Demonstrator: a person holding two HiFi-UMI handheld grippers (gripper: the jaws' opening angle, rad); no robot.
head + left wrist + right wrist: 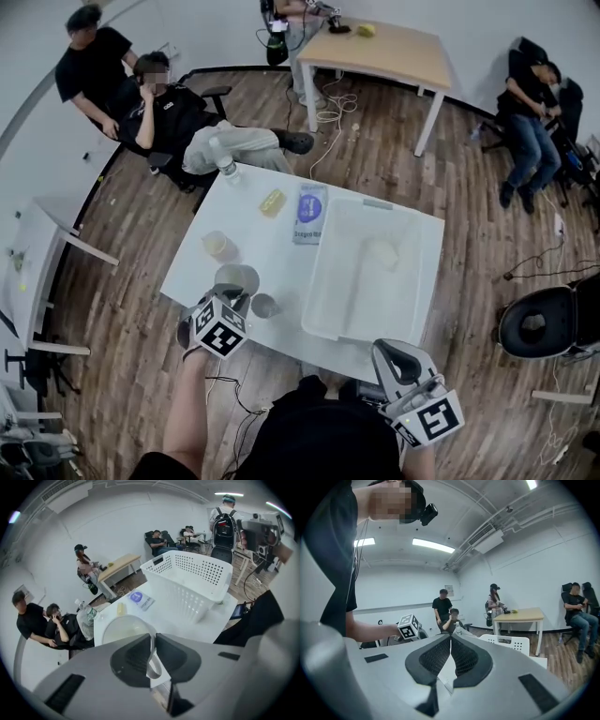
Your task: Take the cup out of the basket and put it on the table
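A clear cup (236,278) is over the front left part of the white table (281,267), left of the white perforated basket (319,281). My left gripper (232,295) is shut on it. In the left gripper view the jaws pinch the cup's handle, and its round rim (124,627) shows just beyond my left gripper (152,644). Further off in that view stands the basket (187,581). A pale round object (382,253) lies inside the basket. My right gripper (389,352) hangs at the table's front edge, right of the person's body. Its (451,641) pads meet with nothing between them.
On the table left of the basket are a yellowish cup (219,246), a small glass (265,305), a yellow item (272,202), a blue-and-white packet (309,214) and a water bottle (225,164). People sit beyond the far left corner. A black chair (539,323) stands at right.
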